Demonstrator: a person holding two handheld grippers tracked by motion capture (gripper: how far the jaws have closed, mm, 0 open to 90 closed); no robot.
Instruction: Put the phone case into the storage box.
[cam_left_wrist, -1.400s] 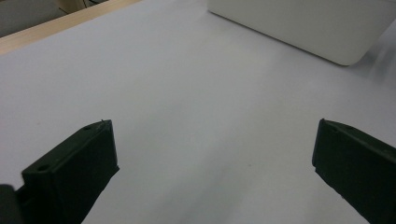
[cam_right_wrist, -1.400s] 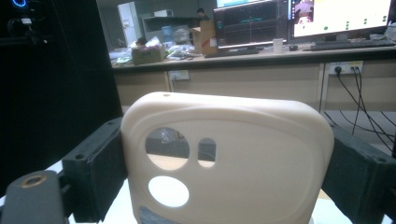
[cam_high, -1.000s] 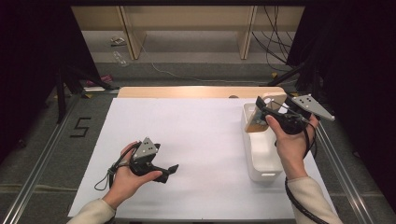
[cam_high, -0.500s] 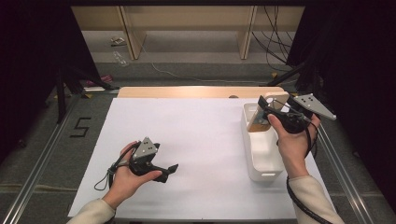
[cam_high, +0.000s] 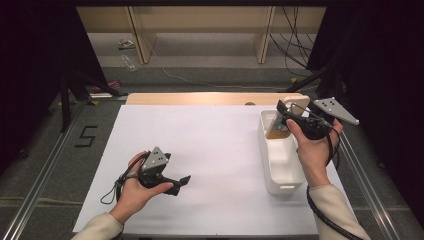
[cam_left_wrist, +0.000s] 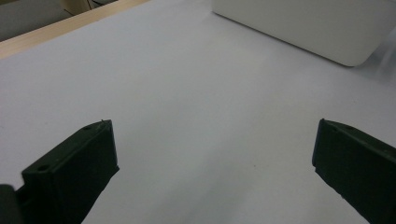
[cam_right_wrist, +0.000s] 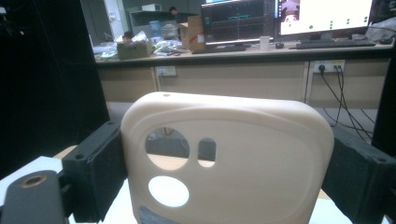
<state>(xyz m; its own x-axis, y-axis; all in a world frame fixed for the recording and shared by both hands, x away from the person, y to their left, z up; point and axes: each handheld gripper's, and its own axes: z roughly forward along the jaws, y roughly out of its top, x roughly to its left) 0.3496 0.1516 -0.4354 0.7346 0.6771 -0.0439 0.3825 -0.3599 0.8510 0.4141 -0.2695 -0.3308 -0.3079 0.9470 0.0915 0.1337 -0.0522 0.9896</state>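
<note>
**Phone case clamped above the white bin**

The white bin (cam_high: 280, 165) sat directly beneath the right gripper (cam_high: 289, 111), whose jaws pressed both edges of a cream phone case (cam_right_wrist: 224, 158), held upright between its fingers (cam_right_wrist: 93, 168). The left gripper (cam_high: 181, 181) rested on the table (cam_high: 210, 145), jaws wide apart, nothing between them.
</note>
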